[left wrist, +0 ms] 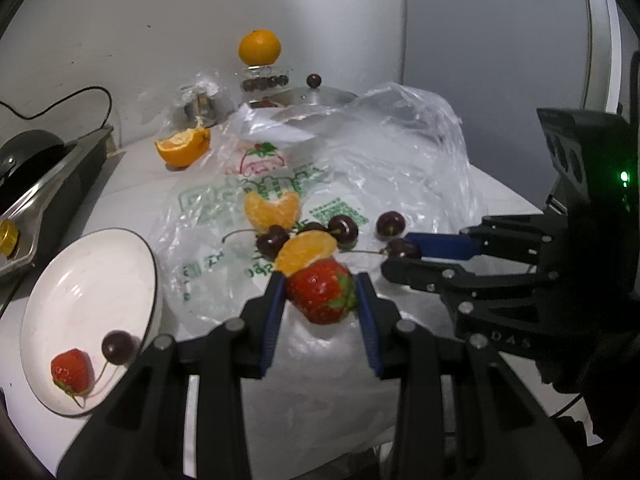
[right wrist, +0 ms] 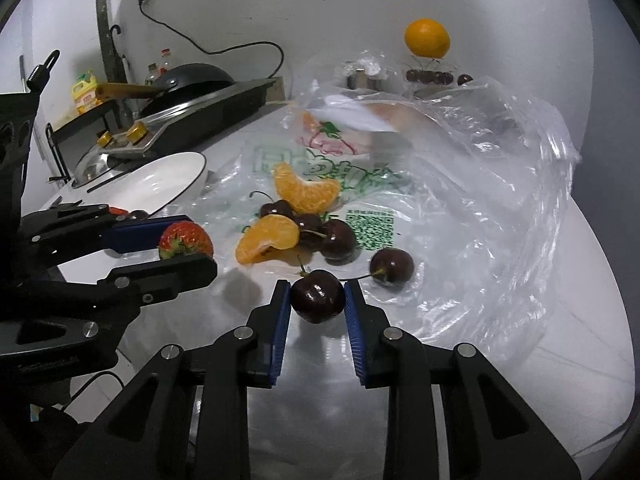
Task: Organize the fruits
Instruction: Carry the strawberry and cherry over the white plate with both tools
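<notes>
My left gripper (left wrist: 320, 294) is shut on a red strawberry (left wrist: 320, 296), also seen from the right wrist view (right wrist: 185, 240). My right gripper (right wrist: 317, 298) is shut on a dark cherry (right wrist: 317, 296); in the left wrist view this gripper (left wrist: 394, 258) comes in from the right with the cherry (left wrist: 400, 249). Orange segments (right wrist: 306, 192) (right wrist: 269, 237) and several cherries (right wrist: 338, 239) lie on a clear plastic bag (right wrist: 460, 184). A white bowl (left wrist: 80, 280) at the left holds a strawberry (left wrist: 71, 372) and a cherry (left wrist: 118, 347).
A whole orange (left wrist: 260, 46) sits on a glass stand at the back wall. A cut orange half (left wrist: 183, 148) lies by a pot lid (left wrist: 316, 96). A stove with a black pan (right wrist: 192, 80) is at the left.
</notes>
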`<state>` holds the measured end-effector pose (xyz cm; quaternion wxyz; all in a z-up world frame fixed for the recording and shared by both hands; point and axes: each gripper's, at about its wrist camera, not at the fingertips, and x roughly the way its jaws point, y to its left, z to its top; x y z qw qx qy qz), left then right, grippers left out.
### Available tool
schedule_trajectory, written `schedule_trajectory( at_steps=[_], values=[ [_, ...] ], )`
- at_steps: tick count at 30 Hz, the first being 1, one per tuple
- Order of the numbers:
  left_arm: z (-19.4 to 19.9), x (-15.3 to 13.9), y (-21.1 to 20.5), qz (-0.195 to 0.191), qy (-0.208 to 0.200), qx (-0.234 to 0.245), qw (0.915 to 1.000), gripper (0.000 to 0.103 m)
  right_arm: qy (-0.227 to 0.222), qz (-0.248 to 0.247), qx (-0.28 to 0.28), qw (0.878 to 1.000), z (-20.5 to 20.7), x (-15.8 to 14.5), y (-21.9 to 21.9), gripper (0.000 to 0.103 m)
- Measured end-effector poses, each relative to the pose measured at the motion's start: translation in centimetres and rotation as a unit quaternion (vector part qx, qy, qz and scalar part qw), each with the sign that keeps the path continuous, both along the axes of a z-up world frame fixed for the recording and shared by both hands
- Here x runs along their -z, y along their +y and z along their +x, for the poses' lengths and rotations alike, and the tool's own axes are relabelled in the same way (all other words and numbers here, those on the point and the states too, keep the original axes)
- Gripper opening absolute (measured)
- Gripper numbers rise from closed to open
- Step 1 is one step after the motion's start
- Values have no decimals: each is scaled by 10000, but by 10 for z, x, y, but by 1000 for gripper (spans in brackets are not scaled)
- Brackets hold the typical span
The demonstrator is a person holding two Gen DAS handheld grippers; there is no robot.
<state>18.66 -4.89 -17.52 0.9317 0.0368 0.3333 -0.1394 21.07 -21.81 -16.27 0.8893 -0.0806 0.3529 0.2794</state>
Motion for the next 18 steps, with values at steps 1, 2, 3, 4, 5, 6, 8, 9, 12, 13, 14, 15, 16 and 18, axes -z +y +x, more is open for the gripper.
schedule_trajectory(
  at_steps=[1,2,3,4,5,6,8,9,12,13,14,15,16,18],
  values=[
    [-1,-1,1,-12,-15,-8,10000,36,-12,-8,-12,10000,-1,-1,1,29],
    [-3,-2,2,-21,-29,-15,10000,36,-25,-15,-30,10000,-2,-2,3,29],
    [-4,-2,3,-30,-40,-22,10000,36,-44,-23,-48,10000,-4,-4,4,29],
    [-5,-3,5,-43,-53,-29,10000,36,-69,-32,-59,10000,-5,-5,5,29],
    [-6,-4,6,-54,-65,-37,10000,36,-86,-36,-66,9999,-7,-7,6,29],
    [-7,-4,7,-66,-76,-44,9999,36,-108,-61,-75,9999,-8,-9,7,29],
    [-9,-6,10,-86,-110,-55,9999,36,-159,-60,-100,9998,-11,-13,9,29],
    [-10,-7,11,-93,-124,-59,9999,36,-187,-53,-114,9997,-12,-15,11,29],
    [-14,-10,16,-122,-178,-86,9997,36,-271,-27,-152,9995,-17,-21,14,29],
    [-15,-11,18,-137,-194,-99,9997,36,-297,-27,-163,9994,-18,-22,16,29],
    [-16,-11,20,-146,-208,-112,9996,36,-311,-25,-178,9994,-19,-23,17,29],
    [-17,-12,22,-154,-218,-127,9996,36,-321,-25,-194,9993,-21,-24,19,29],
    [-18,-12,24,-167,-226,-147,9995,36,-332,-29,-205,9992,-22,-25,21,29],
    [-19,-12,29,-189,-239,-182,9994,36,-354,-38,-237,9991,-24,-26,24,29]
  ],
)
